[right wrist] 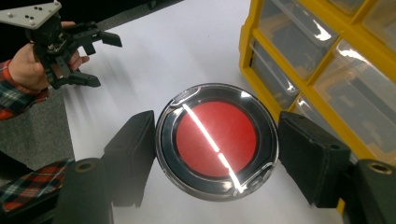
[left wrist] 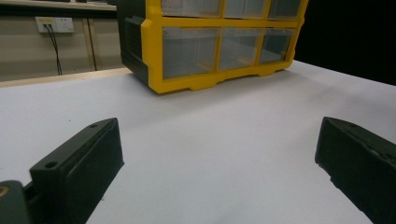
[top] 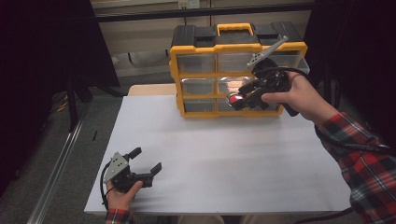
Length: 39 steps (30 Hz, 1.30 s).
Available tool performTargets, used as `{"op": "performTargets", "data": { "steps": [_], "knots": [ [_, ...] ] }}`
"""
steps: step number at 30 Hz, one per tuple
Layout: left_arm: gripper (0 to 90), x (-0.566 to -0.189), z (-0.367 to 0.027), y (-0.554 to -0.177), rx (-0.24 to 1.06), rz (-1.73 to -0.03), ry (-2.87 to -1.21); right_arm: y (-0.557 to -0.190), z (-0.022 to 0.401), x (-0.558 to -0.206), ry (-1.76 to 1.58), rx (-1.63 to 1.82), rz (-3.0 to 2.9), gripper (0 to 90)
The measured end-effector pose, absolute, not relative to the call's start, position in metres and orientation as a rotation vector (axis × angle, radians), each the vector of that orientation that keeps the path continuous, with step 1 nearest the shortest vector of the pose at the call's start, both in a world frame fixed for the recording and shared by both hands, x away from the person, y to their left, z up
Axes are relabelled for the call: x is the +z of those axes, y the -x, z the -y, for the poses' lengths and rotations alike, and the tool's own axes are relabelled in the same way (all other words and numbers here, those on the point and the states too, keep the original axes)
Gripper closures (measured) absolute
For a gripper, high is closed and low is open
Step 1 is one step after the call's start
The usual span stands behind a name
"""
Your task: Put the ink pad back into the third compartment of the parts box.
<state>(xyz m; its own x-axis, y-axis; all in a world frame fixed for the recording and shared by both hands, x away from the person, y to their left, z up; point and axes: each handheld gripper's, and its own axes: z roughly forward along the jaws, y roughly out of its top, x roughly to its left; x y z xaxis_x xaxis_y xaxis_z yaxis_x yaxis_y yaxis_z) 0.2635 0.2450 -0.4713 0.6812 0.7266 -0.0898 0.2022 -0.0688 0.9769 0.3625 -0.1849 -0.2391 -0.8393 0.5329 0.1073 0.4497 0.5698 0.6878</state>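
1. Right claw [right wrist: 217, 154] holds a round disc [right wrist: 217, 140]: red centre, dark ring, clear glossy rim with a streak of glare across it.
2. In the right gripper view the disc sits squarely between the two black jaws, one pad against its rim on either side, face turned toward the camera. Jaws stand fairly wide, spanning the disc's full width.
3. High view: right claw [top: 238, 99] is up off the table [top: 210, 154], over the far edge towards the right, directly in front of the yellow drawer cabinet [top: 238, 70]. The disc [top: 233, 98] shows as a small red spot at the claw tip, level with the cabinet's lower rows of clear drawers. Whether disc touches a drawer front: cannot tell.
4. Right hand [top: 299, 95] grips the tool body; plaid sleeve [top: 364, 158] runs in from the right edge of the table.
5. Cabinet stands at the far edge of the table, black top, yellow handle, rows of see-through drawers. In the right gripper view its drawers [right wrist: 327, 51] lie just beside the disc.
6. Left claw [top: 147, 161] rests low near the near left corner of the table, jaws spread wide, nothing between them. The left gripper view confirms: both jaws far apart, bare white tabletop [left wrist: 210, 140] in the gap, cabinet [left wrist: 210, 42] well ahead.
7. Left claw and disc are well apart, most of the table between them.
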Motion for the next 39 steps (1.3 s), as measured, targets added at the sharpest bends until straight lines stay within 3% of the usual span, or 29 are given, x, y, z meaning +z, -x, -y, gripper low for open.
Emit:
{"op": "performTargets", "data": {
  "steps": [39],
  "knots": [
    [0.9,-0.471,-0.245,-0.263,0.516,-0.780,-1.619,-0.376,0.200,-0.206,-0.879,1.087,-2.631,30.1]
  ]
}}
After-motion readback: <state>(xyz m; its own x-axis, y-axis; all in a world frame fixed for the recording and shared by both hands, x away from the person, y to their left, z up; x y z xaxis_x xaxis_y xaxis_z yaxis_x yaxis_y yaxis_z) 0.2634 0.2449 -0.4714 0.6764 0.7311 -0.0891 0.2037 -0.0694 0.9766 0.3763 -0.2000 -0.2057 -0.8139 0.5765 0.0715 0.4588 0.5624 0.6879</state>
